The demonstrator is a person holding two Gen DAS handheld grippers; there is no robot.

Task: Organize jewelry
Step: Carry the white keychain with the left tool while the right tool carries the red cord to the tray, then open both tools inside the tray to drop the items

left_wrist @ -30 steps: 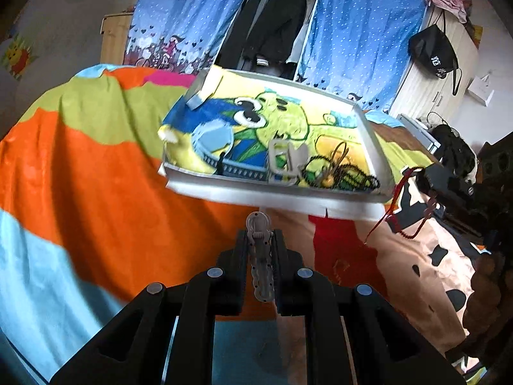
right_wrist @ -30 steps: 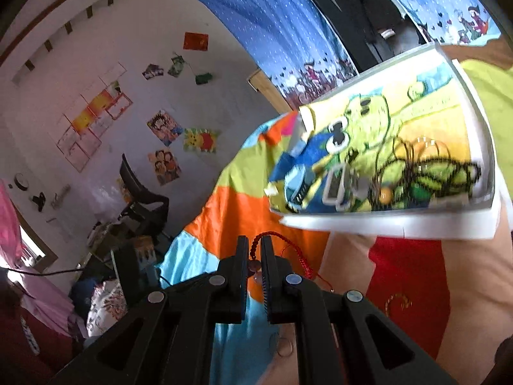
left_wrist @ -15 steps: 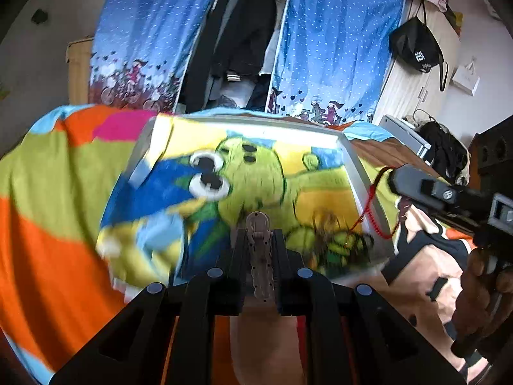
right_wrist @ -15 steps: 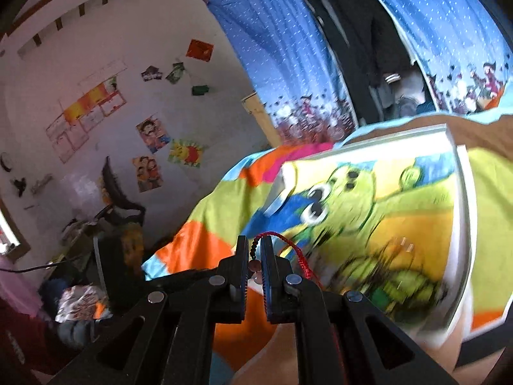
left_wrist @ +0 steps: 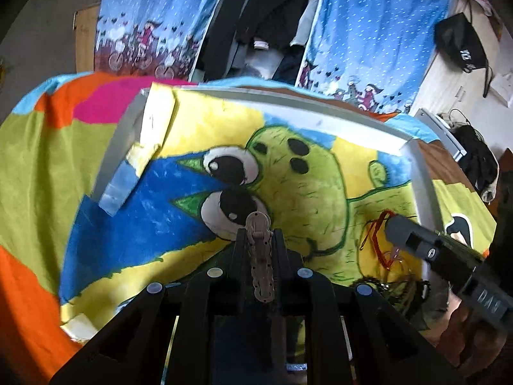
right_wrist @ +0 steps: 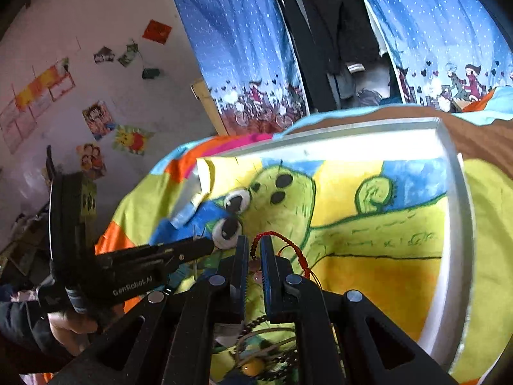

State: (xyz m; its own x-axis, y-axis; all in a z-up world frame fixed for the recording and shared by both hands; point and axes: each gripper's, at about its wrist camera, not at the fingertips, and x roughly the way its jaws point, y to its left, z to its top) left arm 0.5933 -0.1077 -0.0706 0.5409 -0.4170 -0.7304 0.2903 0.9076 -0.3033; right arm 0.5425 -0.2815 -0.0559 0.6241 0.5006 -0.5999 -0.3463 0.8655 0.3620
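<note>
The left gripper [left_wrist: 258,247] is clamped on a grey-brown hair clip [left_wrist: 260,256] that stands up between its fingers, the rounded head poking out past the tips. The right gripper [right_wrist: 253,256] is pinched just as tight on a red beaded bracelet [right_wrist: 282,243], whose cord loops up over the tips and trails off to one side; from the left wrist view the same red cord [left_wrist: 378,237] dangles off the nose of that right-hand tool.

A second ago both tools were short of the tray [left_wrist: 420,179], with its near rim ahead of them and the striped bedspread [left_wrist: 38,147] under their tips. Now both have swept forward and hang over the tray's cartoon-printed lining [right_wrist: 368,243], the clip over the big painted eyes, the bracelet further toward the right wall. Neither grip has loosened on the way.

The rest of the jewellery, a tangle of dark beads and cords [right_wrist: 266,353] with one yellow bead, lies in the near corner of the tray below the right tool. To my eye both pieces have been carried to their drop spots, apart from that heap, and what remains is to lower them and let go
</note>
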